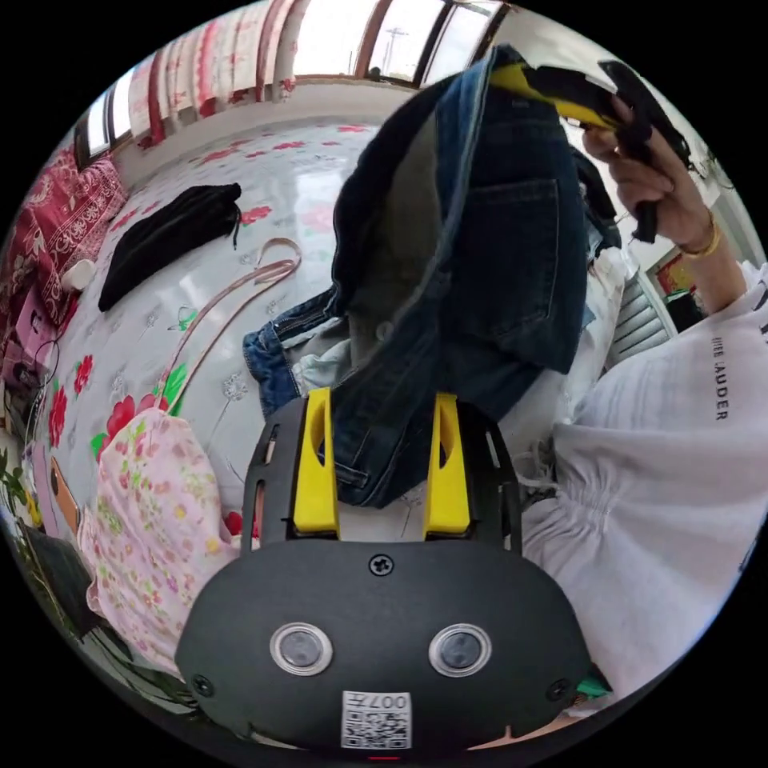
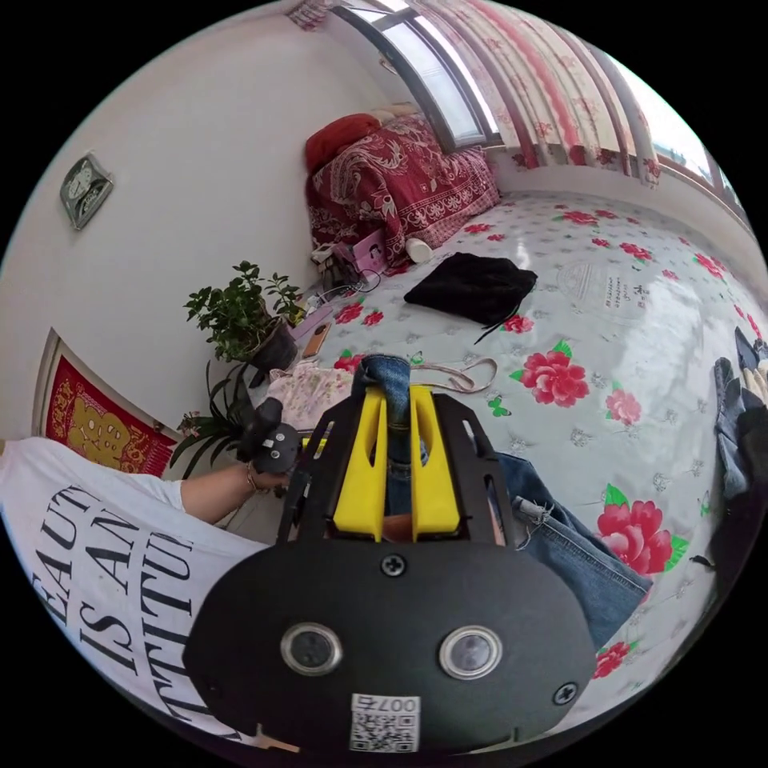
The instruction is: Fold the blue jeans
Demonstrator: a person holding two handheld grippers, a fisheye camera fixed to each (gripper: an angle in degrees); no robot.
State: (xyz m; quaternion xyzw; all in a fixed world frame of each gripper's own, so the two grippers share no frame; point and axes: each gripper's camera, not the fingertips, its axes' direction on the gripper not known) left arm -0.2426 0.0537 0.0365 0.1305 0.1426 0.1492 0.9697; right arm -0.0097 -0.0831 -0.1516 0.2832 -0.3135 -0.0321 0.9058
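- Yellow jaws of the left gripper [image 1: 382,408] stand apart in the left gripper view, with dark denim of the blue jeans [image 1: 472,240] hanging down between them; whether either jaw presses on the cloth cannot be told.
- Held aloft at the top of that view, the jeans are pinched at the waistband by the right gripper [image 1: 552,84], gripped by a person's hand [image 1: 648,180] with a gold bangle [image 1: 708,240] on the wrist.
- Behind the hanging jeans, a floral-printed sheet [image 1: 264,184] covers the surface, bearing a black garment [image 1: 168,232], a pink floral garment [image 1: 152,512], a pinkish strap [image 1: 240,292] and a second, lighter pair of jeans [image 1: 280,356].
- At right in the same view, the person's white printed T-shirt [image 1: 664,480] is seen.
- Turning to the right gripper view, the right gripper [image 2: 398,408] has its yellow jaws drawn close together, both pressing on a bunched fold of the blue jeans [image 2: 390,384], whose lighter leg [image 2: 576,552] trails down beside the gripper body.
- Beyond lie the floral sheet [image 2: 640,320], the black garment [image 2: 472,288], a red patterned quilt [image 2: 400,192] and a potted plant [image 2: 240,320] by the white wall [image 2: 200,160].
- At left, the person's other hand [image 2: 256,476] holds the left gripper [image 2: 272,444], its jaws out of sight.
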